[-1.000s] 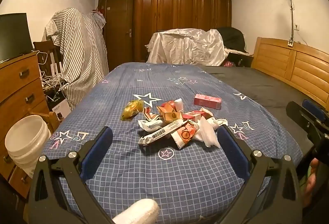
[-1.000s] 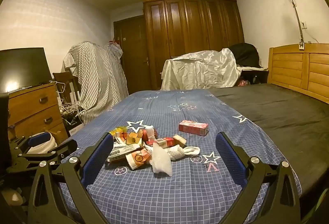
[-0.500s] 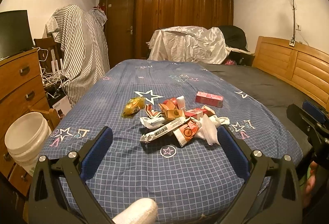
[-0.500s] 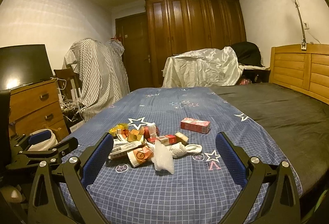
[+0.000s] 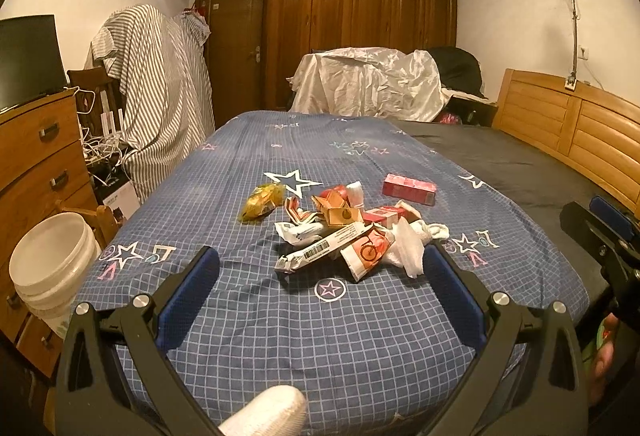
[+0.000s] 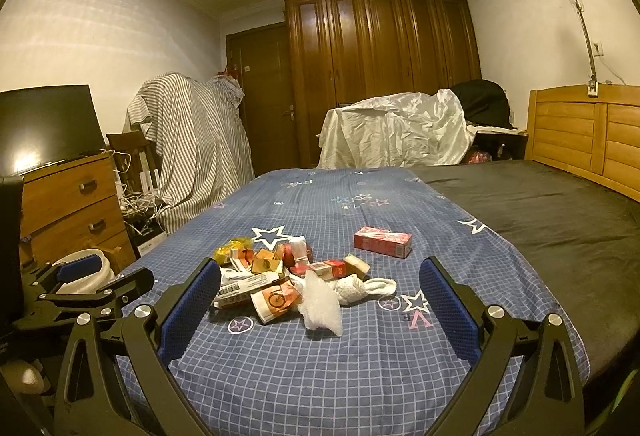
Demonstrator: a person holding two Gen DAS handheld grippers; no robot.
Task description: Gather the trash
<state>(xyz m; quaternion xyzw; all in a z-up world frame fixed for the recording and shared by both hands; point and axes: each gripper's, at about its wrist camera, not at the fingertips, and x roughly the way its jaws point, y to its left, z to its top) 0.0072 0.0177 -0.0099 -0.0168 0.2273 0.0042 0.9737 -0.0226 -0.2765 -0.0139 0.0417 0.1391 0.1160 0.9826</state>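
A pile of trash [image 5: 344,232] lies on the blue checked bedspread [image 5: 320,324]: cartons, wrappers, a white crumpled tissue [image 5: 408,248], a yellow wrapper [image 5: 260,200] and a red box [image 5: 408,189] set apart. The pile also shows in the right wrist view [image 6: 288,284], with the red box [image 6: 382,241] behind it. My left gripper [image 5: 320,288] is open and empty, short of the pile. My right gripper [image 6: 320,300] is open and empty, also short of it. A white bucket [image 5: 52,268] stands left of the bed.
A wooden dresser [image 5: 36,172] with a monitor stands at the left. A striped cloth-covered chair [image 5: 156,96], a covered heap [image 5: 368,84] and a wardrobe [image 5: 360,20] stand behind the bed. The wooden headboard [image 5: 572,132] is on the right.
Both grippers have shifted only slightly; the left view has tilted down a little and the right view has tilted up a little. Both jaws stay open. The trash has not moved.
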